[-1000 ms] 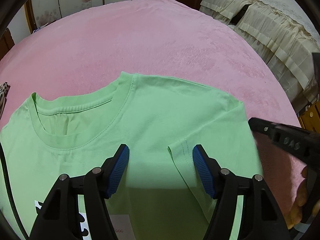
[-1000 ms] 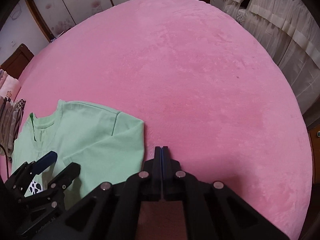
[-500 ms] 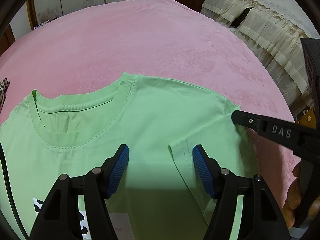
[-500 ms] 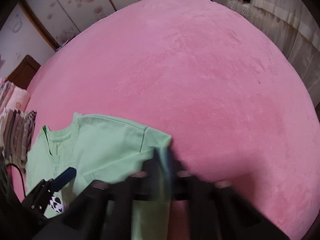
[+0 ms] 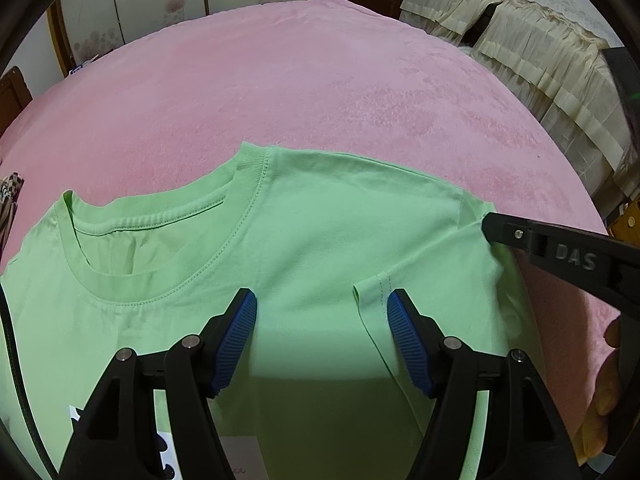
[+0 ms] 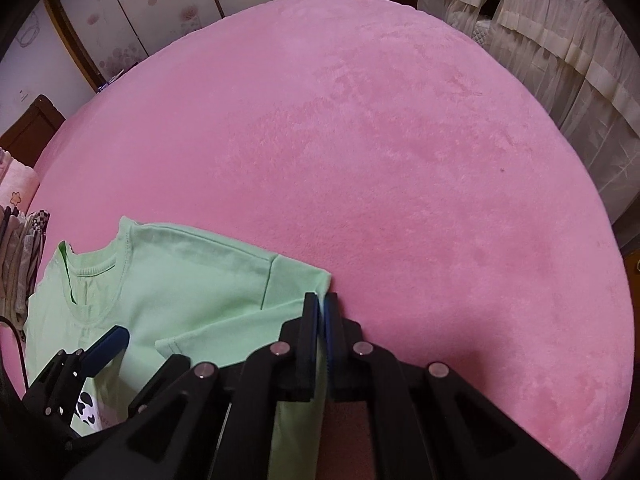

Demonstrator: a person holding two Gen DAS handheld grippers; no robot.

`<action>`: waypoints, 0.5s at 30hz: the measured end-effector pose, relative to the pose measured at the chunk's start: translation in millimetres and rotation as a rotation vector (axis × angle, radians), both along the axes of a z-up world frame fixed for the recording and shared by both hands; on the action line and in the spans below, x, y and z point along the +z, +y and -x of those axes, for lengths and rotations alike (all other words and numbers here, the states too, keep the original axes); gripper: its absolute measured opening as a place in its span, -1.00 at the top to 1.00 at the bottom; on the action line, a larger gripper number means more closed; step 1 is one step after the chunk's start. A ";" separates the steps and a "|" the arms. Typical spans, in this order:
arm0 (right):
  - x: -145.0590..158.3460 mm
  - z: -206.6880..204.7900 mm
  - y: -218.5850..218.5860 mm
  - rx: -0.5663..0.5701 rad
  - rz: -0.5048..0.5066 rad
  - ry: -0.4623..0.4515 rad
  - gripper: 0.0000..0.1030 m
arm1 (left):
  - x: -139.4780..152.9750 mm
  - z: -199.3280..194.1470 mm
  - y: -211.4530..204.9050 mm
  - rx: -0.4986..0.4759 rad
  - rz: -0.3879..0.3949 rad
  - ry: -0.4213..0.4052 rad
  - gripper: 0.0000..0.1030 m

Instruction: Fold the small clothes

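Observation:
A light green T-shirt [image 5: 320, 232] lies flat on the pink blanket, collar [image 5: 160, 220] to the left and its right sleeve [image 5: 372, 292] folded in over the chest. My left gripper [image 5: 322, 320] hovers open just above the chest, its blue pads on either side of the sleeve hem with nothing pressed between them. My right gripper [image 6: 320, 300] is shut, its tips at the shirt's [image 6: 180, 280] folded right shoulder edge; I see no cloth clamped between the pads. In the left wrist view the right gripper [image 5: 486, 224] touches that edge. The right wrist view shows the left gripper [image 6: 96, 346] at lower left.
The pink blanket [image 5: 320, 80] spreads wide beyond and right of the shirt. A pile of other clothes [image 6: 20, 248] sits at the left edge. Cream ruffled fabric [image 5: 520, 40] hangs at the back right. A hand [image 5: 608, 380] holds the right gripper. A black cable [image 5: 16, 380] runs along the left.
The right gripper has moved left from the bare blanket to the shirt's right shoulder edge, still shut. The left gripper and the shirt have stayed put.

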State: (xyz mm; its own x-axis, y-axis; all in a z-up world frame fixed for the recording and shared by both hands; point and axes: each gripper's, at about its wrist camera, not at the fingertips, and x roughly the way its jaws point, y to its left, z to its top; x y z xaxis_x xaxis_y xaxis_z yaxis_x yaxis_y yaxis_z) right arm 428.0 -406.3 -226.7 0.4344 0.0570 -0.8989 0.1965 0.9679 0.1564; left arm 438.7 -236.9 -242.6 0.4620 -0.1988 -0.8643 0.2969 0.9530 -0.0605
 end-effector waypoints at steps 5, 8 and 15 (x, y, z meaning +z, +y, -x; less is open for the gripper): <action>22.6 17.9 2.0 -0.002 -0.010 -0.038 0.49 | 10.6 2.4 6.5 0.014 0.008 0.017 -0.38; 36.8 31.7 3.7 0.003 0.005 -0.070 0.41 | 20.5 8.3 13.0 0.019 0.028 0.015 -0.40; 60.4 74.8 12.1 0.037 -0.017 -0.108 0.41 | 48.0 38.0 26.7 0.009 0.070 -0.009 -0.44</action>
State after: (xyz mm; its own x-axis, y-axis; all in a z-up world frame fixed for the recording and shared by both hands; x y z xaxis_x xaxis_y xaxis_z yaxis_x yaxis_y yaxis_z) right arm 353.2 -394.2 -166.4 0.5258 0.0902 -0.8458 0.1416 0.9712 0.1916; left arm 400.7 -210.2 -194.6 0.4719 -0.2541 -0.8443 0.2892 0.9492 -0.1241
